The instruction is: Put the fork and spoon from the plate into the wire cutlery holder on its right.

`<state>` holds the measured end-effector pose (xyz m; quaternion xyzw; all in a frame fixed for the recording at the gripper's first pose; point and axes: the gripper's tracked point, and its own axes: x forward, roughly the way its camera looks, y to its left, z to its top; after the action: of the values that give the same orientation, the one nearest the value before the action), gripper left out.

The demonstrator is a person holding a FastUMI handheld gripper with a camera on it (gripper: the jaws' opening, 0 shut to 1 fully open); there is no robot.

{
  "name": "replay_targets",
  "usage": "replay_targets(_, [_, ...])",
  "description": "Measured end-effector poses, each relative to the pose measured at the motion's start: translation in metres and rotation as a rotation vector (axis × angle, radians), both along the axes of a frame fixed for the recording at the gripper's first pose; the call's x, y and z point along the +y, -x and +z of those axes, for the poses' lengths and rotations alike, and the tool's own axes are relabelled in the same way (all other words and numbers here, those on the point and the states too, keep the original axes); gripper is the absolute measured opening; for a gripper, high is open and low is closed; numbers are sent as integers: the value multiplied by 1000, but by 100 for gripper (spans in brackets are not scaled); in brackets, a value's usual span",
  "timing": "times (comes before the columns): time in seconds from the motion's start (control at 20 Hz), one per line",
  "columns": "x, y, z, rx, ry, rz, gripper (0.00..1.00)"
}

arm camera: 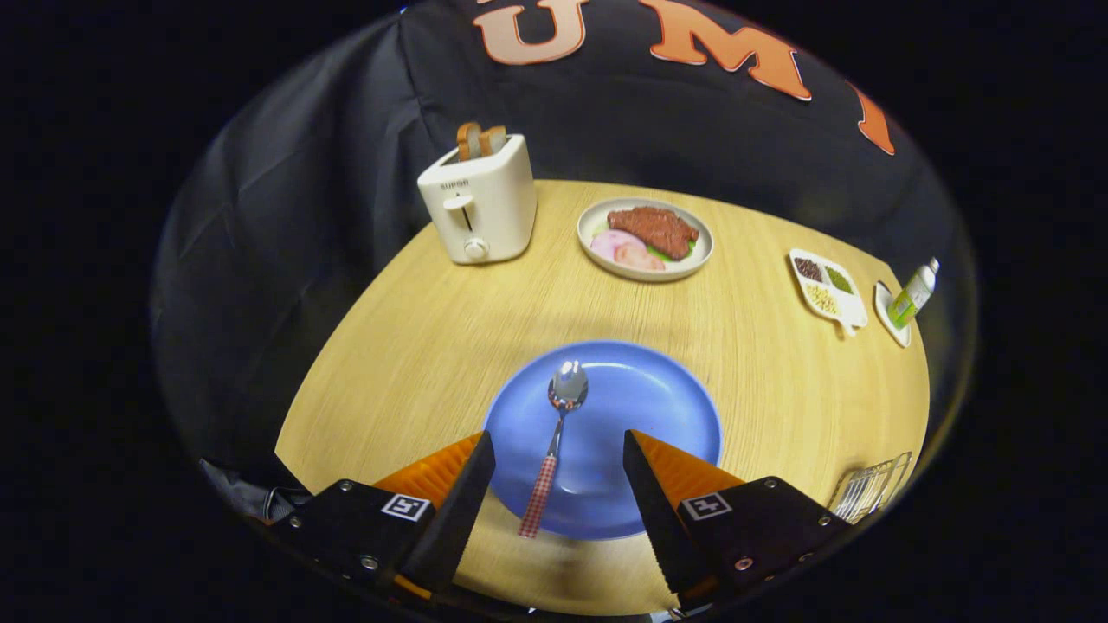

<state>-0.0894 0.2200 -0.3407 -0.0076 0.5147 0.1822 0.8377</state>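
A blue plate (658,407) lies on the wooden table just ahead of my fingers. On it rests a spoon (557,433) with a shiny bowl pointing away and a red-and-white checked handle that reaches over the plate's near rim. My gripper (558,450) hovers above the plate, open, with the spoon's handle lying between the two fingers and touching neither. To the right of the right finger, at the table's near right edge, stands the wire cutlery holder (870,489), seen in part.
A white toaster (478,203) with two slices of bread stands at the far left of the table (415,346). A plate of meat and ham (645,238) sits at the back middle. A divided dish of grains (827,287) and a green bottle (913,294) are far right.
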Motion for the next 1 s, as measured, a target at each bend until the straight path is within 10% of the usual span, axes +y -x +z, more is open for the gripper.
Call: replay_targets(1.0, [6, 27, -70, 401, 125, 0, 16])
